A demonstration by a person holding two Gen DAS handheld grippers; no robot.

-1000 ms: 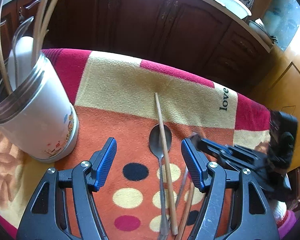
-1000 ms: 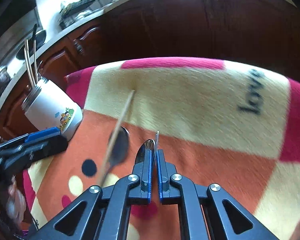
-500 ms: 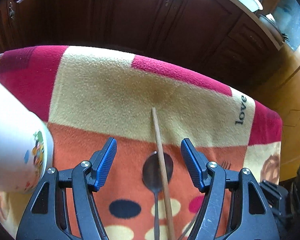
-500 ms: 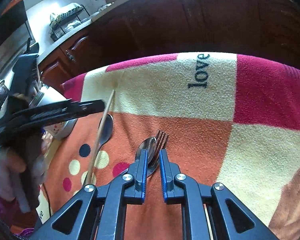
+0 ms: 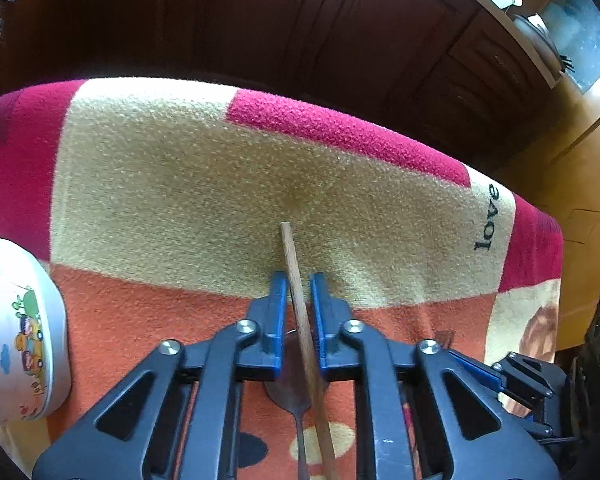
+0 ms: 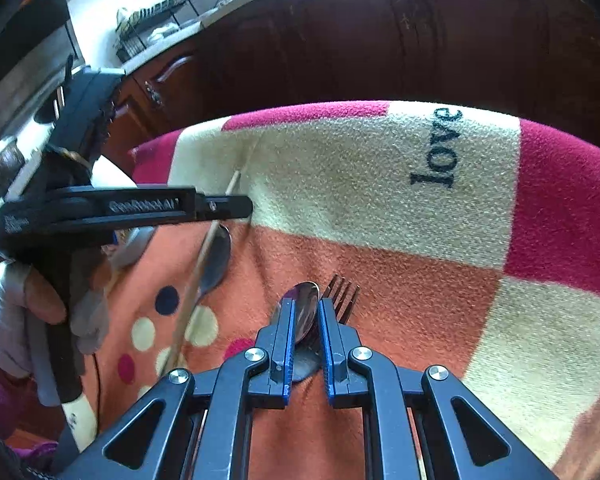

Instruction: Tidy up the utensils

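Note:
A wooden chopstick [image 5: 296, 292] lies on the blanket over a metal spoon [image 5: 292, 388]. My left gripper [image 5: 298, 284] has its blue pads close on either side of the chopstick; a thin gap still shows. It also shows in the right wrist view [image 6: 236, 204], with the chopstick [image 6: 196, 276] and that spoon [image 6: 218, 256] beneath it. My right gripper [image 6: 306, 312] stands nearly shut around the bowl of a second spoon [image 6: 304, 304], with small gaps at the pads. A fork [image 6: 346, 294] lies just right of it. The white utensil holder [image 5: 16, 332] stands at the left.
The table is covered by a blanket [image 5: 180, 184] in red, cream and orange with dots and the word "love". Dark wooden kitchen cabinets [image 5: 300, 28] stand behind the far edge. A counter with a dish rack [image 6: 152, 16] is far left.
My left gripper moved forward and down and closed from wide open to around the chopstick. My right gripper's jaws parted slightly, then settled low around the second spoon's bowl.

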